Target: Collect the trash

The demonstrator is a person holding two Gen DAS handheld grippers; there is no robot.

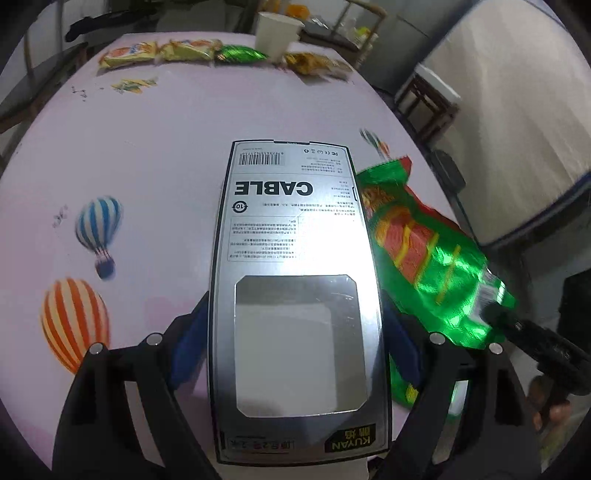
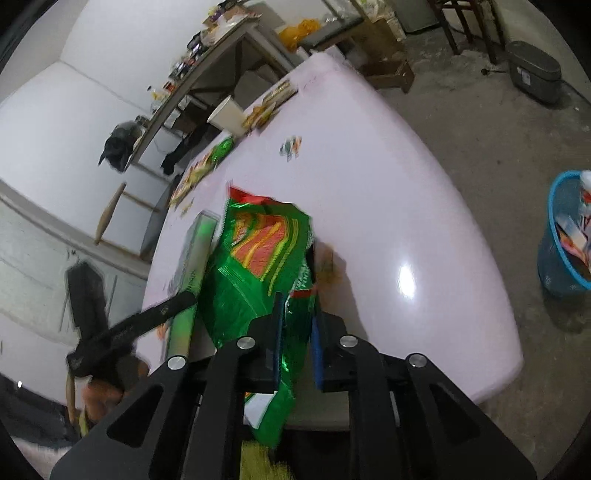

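Observation:
My left gripper [image 1: 295,314] is shut on a silver cable box [image 1: 295,258] with a clear window, held above the pink table [image 1: 155,155]. The box also shows edge-on in the right wrist view [image 2: 192,266]. My right gripper [image 2: 297,310] is shut on a green and red snack bag [image 2: 258,258], held just right of the box. The bag also shows in the left wrist view [image 1: 424,251], with the right gripper's finger at its lower corner.
Several snack wrappers [image 1: 184,51] and a white paper cup [image 1: 275,35] line the table's far edge. A blue trash basket [image 2: 565,240] holding rubbish stands on the floor to the right of the table. A cluttered bench [image 2: 207,66] stands behind.

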